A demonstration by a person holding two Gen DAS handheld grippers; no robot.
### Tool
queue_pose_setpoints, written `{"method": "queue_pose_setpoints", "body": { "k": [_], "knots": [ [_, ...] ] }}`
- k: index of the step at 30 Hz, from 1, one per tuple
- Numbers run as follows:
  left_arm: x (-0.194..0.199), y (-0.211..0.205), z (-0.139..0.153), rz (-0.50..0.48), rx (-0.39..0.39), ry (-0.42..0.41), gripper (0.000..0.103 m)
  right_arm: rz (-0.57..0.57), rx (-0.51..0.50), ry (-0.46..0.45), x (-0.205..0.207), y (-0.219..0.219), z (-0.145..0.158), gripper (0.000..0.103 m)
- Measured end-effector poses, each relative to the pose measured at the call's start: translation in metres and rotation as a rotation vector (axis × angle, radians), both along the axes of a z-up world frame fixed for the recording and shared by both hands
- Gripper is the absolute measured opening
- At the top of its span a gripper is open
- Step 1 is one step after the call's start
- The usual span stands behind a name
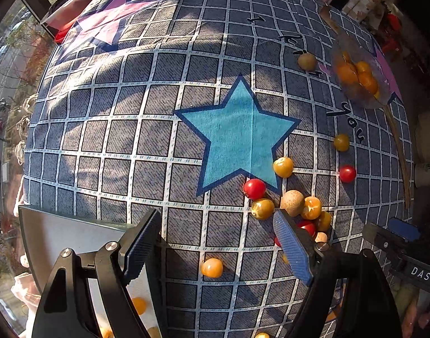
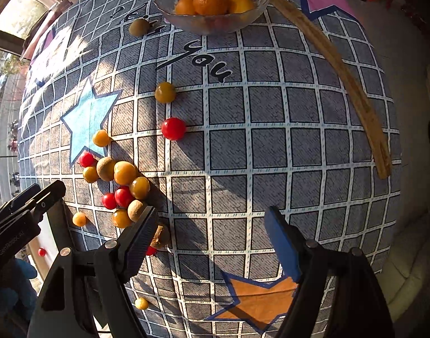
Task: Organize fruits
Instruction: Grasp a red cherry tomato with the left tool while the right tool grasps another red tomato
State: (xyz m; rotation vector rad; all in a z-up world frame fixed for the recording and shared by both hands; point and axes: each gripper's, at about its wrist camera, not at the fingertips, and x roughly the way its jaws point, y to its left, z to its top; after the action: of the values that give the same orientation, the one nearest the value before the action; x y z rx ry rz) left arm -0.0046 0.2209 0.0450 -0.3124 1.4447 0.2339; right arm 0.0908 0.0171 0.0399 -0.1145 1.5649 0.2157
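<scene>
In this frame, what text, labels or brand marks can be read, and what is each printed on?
"you" – black script on the checked tablecloth, near the glass bowl.
"DAS" – white letters on the right tool's body, seen from the left wrist view.
Script before "you" on the cloth: partly hidden by the bowl and a fruit, unreadable.
Faint print on the left tool's body: too blurred.

Cloth: grey checked tablecloth (image 2: 271,140) with white grid lines
Print: blue star (image 1: 237,132), orange star (image 2: 260,301)
Stick: wooden strip (image 2: 353,84) near far edge
</scene>
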Motion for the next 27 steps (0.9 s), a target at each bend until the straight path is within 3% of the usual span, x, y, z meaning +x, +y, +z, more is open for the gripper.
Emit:
{"method": "queue_pose_setpoints", "body": {
  "k": [7,10,14,18,21,23,27],
  "knots": [
    [0.031,-0.006,-0.024,-0.038,0.021,0.031,0.083,-0.001,0.003,-0.01,0.049,0.021,-0.02,0.08],
    [0.038,-0.008,-0.035,-0.05,0.023,0.056,0.072,0.006,0.006,-0.011,0.064,0.035,-0.032,0.073],
    [0.045,-0.006,-0.047,-0.056,0.023,0.08,0.068,0.018,0.001,0.002,0.075,0.062,-0.05,0.061],
    [0.054,-0.012,-0.05,-0.069,0.044,0.078,0.063,0.064,-0.029,-0.033,0.081,0.099,-0.059,0.06],
    [0.057,-0.027,-0.051,-0.067,0.048,0.068,0.045,0.1,-0.081,-0.057,0.072,0.128,-0.061,0.044],
    [0.058,-0.034,-0.047,-0.067,0.043,0.058,0.02,0.109,-0.085,-0.062,0.065,0.138,-0.064,0.023],
    [0.055,-0.032,-0.04,-0.051,0.005,0.047,0.019,0.082,-0.046,-0.04,0.046,0.129,-0.059,0.023]
  ]
}}
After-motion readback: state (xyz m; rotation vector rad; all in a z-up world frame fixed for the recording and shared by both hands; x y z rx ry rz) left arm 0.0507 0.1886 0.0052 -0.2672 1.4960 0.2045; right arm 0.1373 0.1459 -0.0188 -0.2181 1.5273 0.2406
